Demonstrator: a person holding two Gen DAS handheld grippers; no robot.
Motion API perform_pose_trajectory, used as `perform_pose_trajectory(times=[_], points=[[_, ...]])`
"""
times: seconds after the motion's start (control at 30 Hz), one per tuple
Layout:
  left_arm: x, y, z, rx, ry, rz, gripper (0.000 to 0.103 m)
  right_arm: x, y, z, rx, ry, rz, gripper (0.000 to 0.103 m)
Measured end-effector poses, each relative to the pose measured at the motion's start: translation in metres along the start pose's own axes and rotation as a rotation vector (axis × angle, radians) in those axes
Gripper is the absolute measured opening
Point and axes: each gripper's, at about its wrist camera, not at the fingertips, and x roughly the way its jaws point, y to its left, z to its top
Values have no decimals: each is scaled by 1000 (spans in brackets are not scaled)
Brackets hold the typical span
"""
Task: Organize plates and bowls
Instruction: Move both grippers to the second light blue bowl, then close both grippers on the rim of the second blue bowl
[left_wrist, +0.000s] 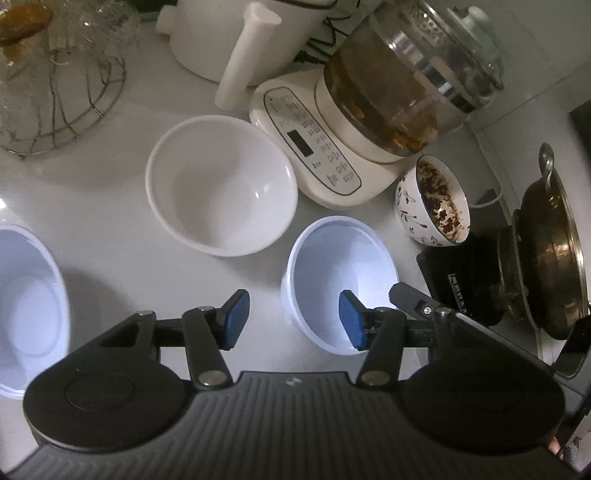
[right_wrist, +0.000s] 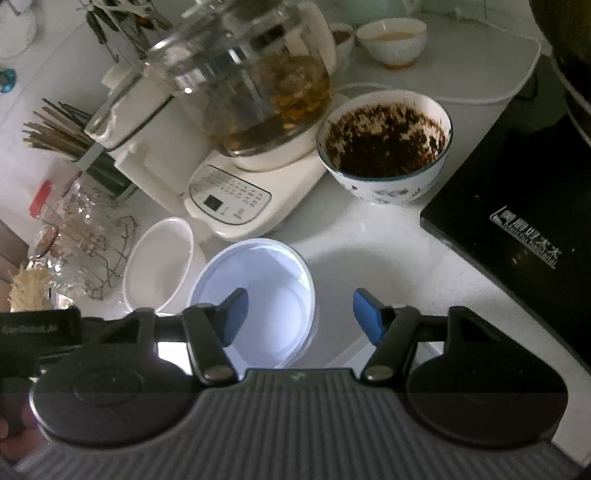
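1. Cluttered white kitchen desk is carrying bowls, a glass kettle on a white base, a wire basket and a black induction cooker off to one side.
2. Task things: a white bowl is sitting mid-desk, a pale blue-white bowl just beside it, another pale bowl at the left edge of the left view. A patterned bowl with dark residue is sitting next to the kettle base.
3. Left tongs are hanging spread, nothing between the blue pads; their right pad is showing in front of the pale bowl's near rim, contact not clear.
4. Right tongs are also spread and empty, the left pad hanging over the same pale bowl's interior, the right pad over bare desk.
5. Step, as a guess: approaching the pale bowl for a pick, likely to nest it into another bowl.
6. Next move is calling for one pad inside the wall and one outside, then closing on the rim; the thin wall could slip or tip.
7. Both tools are pointing steeply down at the desk, side by side, the left one's arm showing at the right view's left edge.
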Motion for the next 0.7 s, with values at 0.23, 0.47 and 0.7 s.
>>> perform_pose_trajectory(times=[0.23, 0.47, 0.7], points=[[27, 4, -1, -26, 35, 6, 27, 19, -2, -4, -9, 38, 24, 29], [39, 7, -1, -40, 51, -13, 11, 25, -2, -9, -9, 40, 31, 13], [39, 8, 0, -65, 41, -30, 9, 22, -7, -9, 10, 32, 48, 12]])
